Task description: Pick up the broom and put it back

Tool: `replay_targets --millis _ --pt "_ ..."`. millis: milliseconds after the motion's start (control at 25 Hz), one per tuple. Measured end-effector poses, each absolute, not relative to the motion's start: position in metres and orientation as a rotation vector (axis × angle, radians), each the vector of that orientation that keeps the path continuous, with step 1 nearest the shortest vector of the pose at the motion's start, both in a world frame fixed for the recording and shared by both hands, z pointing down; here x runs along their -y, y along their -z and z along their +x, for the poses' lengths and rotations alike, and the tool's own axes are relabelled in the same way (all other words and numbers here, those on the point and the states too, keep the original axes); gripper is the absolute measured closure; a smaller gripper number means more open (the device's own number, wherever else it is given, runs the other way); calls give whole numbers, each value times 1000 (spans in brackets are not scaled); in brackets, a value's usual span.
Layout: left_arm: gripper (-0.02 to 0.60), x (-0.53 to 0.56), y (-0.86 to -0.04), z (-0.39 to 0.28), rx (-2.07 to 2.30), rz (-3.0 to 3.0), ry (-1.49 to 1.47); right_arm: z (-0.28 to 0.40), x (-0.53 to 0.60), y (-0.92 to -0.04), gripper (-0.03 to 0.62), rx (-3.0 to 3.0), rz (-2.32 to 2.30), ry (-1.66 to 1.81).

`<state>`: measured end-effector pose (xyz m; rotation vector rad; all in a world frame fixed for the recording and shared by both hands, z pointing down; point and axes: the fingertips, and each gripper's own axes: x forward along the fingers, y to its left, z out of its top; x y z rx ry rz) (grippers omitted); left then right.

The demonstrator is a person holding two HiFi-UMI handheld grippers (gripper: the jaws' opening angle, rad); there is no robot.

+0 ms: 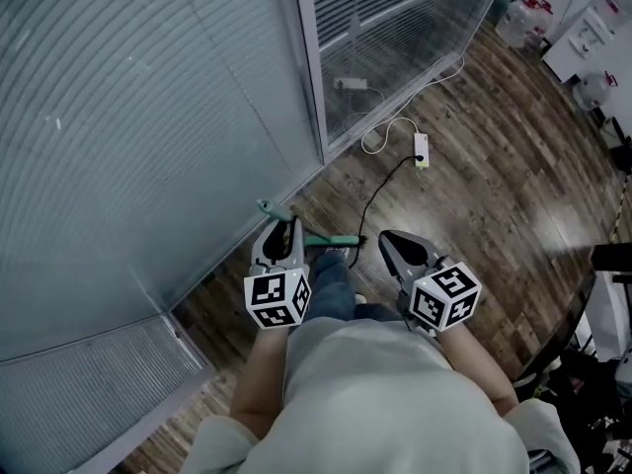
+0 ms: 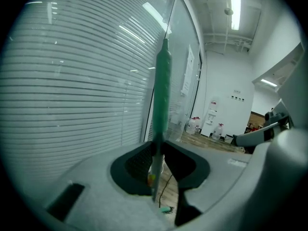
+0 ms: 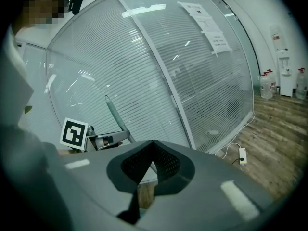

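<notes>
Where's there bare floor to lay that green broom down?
Open wood floor lies right of the power strip, short of the water jugs. Along the glass wall it is crowded: white cable and black cord trail there.

Cool, even office light; a ceiling lamp [image 2: 235,6] flares white, a pale sheen marks the wood floor [image 1: 553,230], and both gripper views bend and darken at their rims.

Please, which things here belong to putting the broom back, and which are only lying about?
Belongs to the job: long green broom handle, clamped in the left gripper; right gripper, shut and empty.
Just lying about: white power strip on the wooden floor, its black cable, clear water jugs far off.
</notes>
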<state>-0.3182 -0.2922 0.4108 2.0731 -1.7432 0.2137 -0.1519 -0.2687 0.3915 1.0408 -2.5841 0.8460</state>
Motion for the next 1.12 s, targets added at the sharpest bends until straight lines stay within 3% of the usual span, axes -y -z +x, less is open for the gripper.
replay_targets --millis 1120 --pt "497 416 -520 -384 1795 1937 -288 -203 374 -452 586 2440 1075 -1016"
